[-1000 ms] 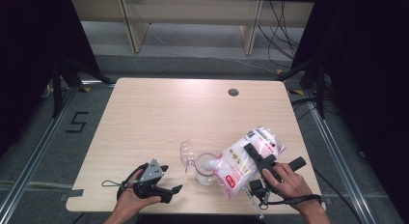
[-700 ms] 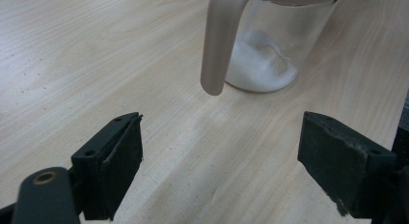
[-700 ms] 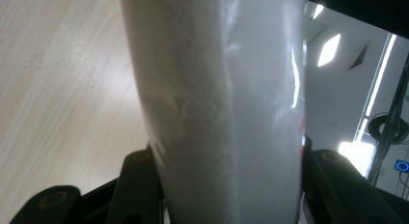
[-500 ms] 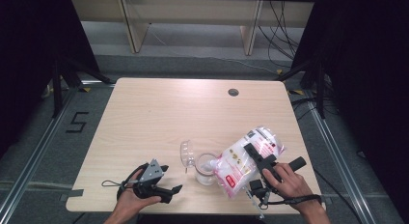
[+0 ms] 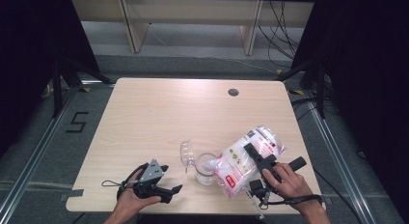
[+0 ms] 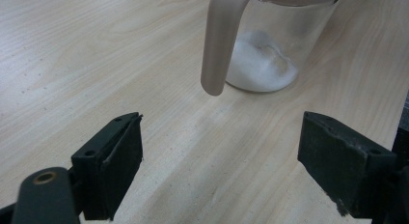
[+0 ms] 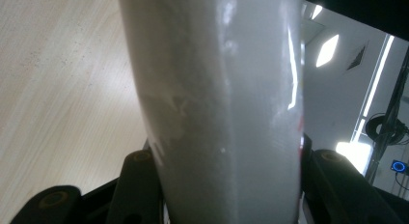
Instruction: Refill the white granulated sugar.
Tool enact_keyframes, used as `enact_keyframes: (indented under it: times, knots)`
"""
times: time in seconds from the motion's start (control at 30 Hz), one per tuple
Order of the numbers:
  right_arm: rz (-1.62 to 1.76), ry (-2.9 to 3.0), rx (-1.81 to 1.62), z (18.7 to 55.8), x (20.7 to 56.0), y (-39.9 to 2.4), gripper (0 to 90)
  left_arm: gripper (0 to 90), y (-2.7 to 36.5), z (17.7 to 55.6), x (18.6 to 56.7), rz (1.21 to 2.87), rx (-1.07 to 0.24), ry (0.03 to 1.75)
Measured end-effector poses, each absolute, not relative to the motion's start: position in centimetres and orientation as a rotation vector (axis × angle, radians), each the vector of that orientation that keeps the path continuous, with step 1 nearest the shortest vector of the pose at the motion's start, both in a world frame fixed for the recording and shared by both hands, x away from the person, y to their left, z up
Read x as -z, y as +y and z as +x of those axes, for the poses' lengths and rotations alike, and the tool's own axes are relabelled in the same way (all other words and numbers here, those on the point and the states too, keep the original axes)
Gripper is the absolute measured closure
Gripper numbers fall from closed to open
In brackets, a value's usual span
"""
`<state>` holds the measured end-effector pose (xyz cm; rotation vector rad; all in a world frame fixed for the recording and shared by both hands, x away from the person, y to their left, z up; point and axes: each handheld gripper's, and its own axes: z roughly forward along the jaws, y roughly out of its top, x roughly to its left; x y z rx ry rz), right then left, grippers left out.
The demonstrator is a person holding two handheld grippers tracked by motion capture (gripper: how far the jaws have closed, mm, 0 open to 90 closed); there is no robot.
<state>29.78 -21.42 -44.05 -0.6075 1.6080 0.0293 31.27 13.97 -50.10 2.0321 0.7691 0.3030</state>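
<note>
A clear glass jar [image 5: 206, 170] with some white powder [image 6: 260, 69] in its bottom stands near the table's front middle, its lid [image 5: 187, 154] swung open to the left. A white and pink bag [image 5: 243, 159] leans tilted with its lower end at the jar's mouth. My right gripper [image 5: 253, 154] is shut on this bag [image 7: 222, 103], whose white side presses between both jaws. My left gripper [image 5: 171, 180] rests low at the front left, open, pointing at the jar [image 6: 275, 40] from a short way off. Nothing is between its fingers [image 6: 113, 166].
The light wooden table [image 5: 169, 113] has a small dark cable hole [image 5: 233, 92] at the back right. Pale shelving [image 5: 193, 21] stands behind the table. A black mark shaped like a 5 [image 5: 77, 122] is on the grey floor at left.
</note>
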Motion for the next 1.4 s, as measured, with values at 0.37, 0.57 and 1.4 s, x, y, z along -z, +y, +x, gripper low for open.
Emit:
enact_keyframes:
  times: [0.37, 0.57, 1.4]
  knots:
    - [-0.605, 1.610, -0.027, 29.78, 44.05, -21.44, 56.8, 15.7, 14.03, 31.29, 50.05, 2.043, -0.314, 0.768]
    - [-0.606, 1.610, -0.028, 29.77, 44.06, -21.43, 56.9, 15.7, 13.95, 31.27, 50.11, 2.033, -0.303, 0.767]
    - [-0.627, 1.589, -0.019, 29.60, 43.76, -21.20, 57.0, 15.7, 14.10, 31.33, 50.00, 2.051, -0.301, 0.769]
